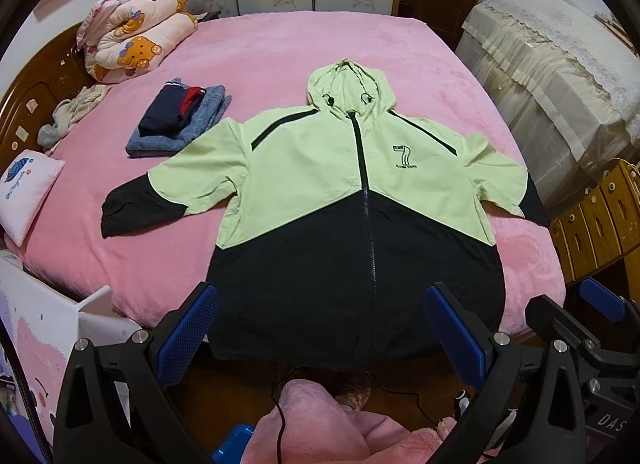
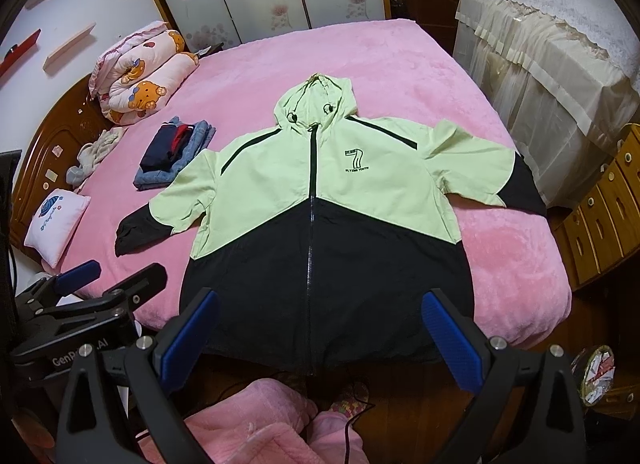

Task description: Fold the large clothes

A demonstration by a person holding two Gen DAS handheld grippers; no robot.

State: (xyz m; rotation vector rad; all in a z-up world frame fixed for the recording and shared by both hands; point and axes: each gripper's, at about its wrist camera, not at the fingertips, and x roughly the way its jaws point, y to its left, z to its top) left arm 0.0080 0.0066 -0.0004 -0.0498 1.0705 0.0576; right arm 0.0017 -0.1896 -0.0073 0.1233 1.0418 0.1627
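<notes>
A light green and black hooded zip jacket (image 1: 320, 192) lies spread flat, front up, on the pink bed (image 1: 280, 48), hood toward the far side, sleeves out to both sides; it also shows in the right wrist view (image 2: 320, 200). Its black hem hangs over the near bed edge. My left gripper (image 1: 322, 328) is open and empty, held just above and in front of the hem. My right gripper (image 2: 320, 328) is open and empty, also over the hem. The right gripper shows at the right edge of the left wrist view (image 1: 576, 316); the left gripper shows at the left of the right wrist view (image 2: 108, 284).
A stack of folded clothes (image 1: 180, 120) lies left of the jacket. A rolled bear-print quilt (image 1: 136, 32) and a small pillow (image 1: 28, 192) sit by the wooden headboard. A lace-covered cabinet (image 1: 560, 76) and wooden drawers (image 1: 600, 220) stand to the right. My pink-clad legs (image 1: 332, 424) are below.
</notes>
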